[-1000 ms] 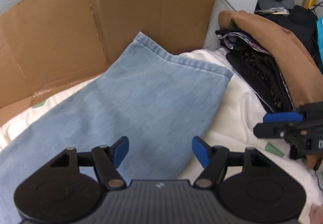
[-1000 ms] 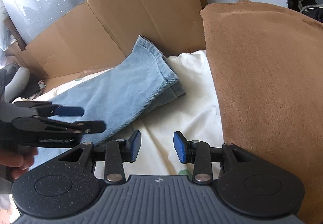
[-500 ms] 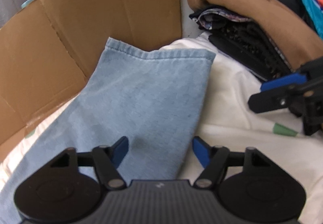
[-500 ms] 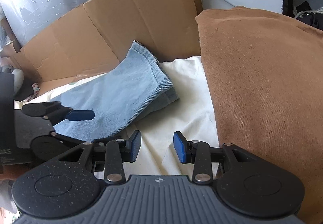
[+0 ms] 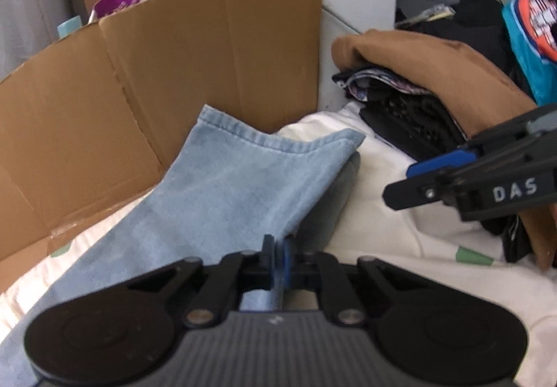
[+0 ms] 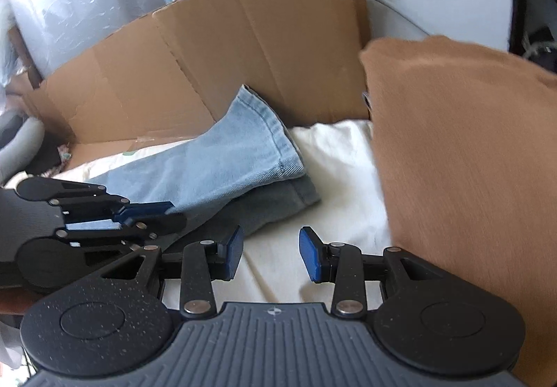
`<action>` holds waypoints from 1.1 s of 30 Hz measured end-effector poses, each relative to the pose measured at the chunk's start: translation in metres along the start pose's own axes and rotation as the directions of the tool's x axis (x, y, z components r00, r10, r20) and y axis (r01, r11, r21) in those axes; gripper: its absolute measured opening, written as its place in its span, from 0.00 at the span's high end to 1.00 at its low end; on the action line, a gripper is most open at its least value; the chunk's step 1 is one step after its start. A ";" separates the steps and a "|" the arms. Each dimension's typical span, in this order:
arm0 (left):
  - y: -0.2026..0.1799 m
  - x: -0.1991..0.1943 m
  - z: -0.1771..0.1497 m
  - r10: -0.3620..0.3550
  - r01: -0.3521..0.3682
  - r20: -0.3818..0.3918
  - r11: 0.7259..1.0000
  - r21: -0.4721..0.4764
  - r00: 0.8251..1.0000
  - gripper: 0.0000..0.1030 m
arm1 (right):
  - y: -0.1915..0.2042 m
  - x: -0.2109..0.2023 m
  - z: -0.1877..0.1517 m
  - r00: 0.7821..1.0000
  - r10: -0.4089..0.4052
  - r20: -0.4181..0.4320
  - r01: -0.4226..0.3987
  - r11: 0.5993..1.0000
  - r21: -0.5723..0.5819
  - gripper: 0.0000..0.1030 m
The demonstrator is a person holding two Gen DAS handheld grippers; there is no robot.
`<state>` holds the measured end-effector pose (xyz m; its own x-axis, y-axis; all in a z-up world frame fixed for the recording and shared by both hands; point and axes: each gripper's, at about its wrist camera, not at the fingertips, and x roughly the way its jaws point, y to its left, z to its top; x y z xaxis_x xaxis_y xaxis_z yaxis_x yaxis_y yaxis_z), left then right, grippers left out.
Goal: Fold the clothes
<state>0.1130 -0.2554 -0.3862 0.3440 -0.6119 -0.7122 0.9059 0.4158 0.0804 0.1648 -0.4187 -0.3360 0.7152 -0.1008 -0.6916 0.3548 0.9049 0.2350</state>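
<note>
A light blue pair of jeans (image 5: pixel 243 185) lies on a white sheet (image 5: pixel 383 230), its hem end toward the cardboard. My left gripper (image 5: pixel 276 258) has its jaws closing tight on the near edge of the top denim layer, pads pressed on the cloth. That layer is raised a little, and a darker lower layer (image 6: pixel 278 202) shows beneath it. From the right wrist view, the left gripper (image 6: pixel 153 213) clamps the jeans (image 6: pixel 222 164) at the left. My right gripper (image 6: pixel 269 253) hovers open over the sheet (image 6: pixel 341 160) with nothing between its fingers; it appears in the left view as well (image 5: pixel 400 183).
A folded cardboard panel (image 5: pixel 174 73) stands behind the jeans. A stack of folded clothes topped by a brown garment (image 5: pixel 435 66) fills the right side, close beside the right gripper (image 6: pixel 470 160). Bags and clutter sit behind the cardboard.
My left gripper went from wide open over the jeans to shut on the denim edge, and the top layer has lifted, baring the darker layer below. The right gripper stayed put.
</note>
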 end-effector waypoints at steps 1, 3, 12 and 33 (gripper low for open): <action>0.003 0.000 0.002 -0.003 0.003 0.001 1.000 -0.014 1.000 0.96 | 0.001 0.003 0.002 1.000 0.004 -0.001 -0.004 1.000 -0.004 0.59; 0.006 -0.001 0.005 -0.010 0.010 0.004 0.999 -0.031 1.000 0.96 | 0.003 0.009 0.006 1.000 0.012 -0.005 -0.012 1.000 -0.015 0.59; 0.026 -0.007 0.019 -0.020 0.020 0.002 0.995 -0.096 1.000 0.97 | 0.023 0.039 0.027 0.999 0.035 -0.009 -0.035 0.996 -0.083 0.59; 0.030 -0.005 0.024 -0.071 0.068 -0.029 0.991 -0.112 0.997 0.97 | 0.011 0.070 0.003 0.985 -0.055 -0.162 0.051 0.998 -0.026 0.59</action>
<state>0.1448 -0.2562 -0.3633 0.2713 -0.6203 -0.7359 0.8936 0.4465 -0.0469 0.2208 -0.4175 -0.3802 0.5874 -0.0820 -0.8051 0.3751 0.9091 0.1811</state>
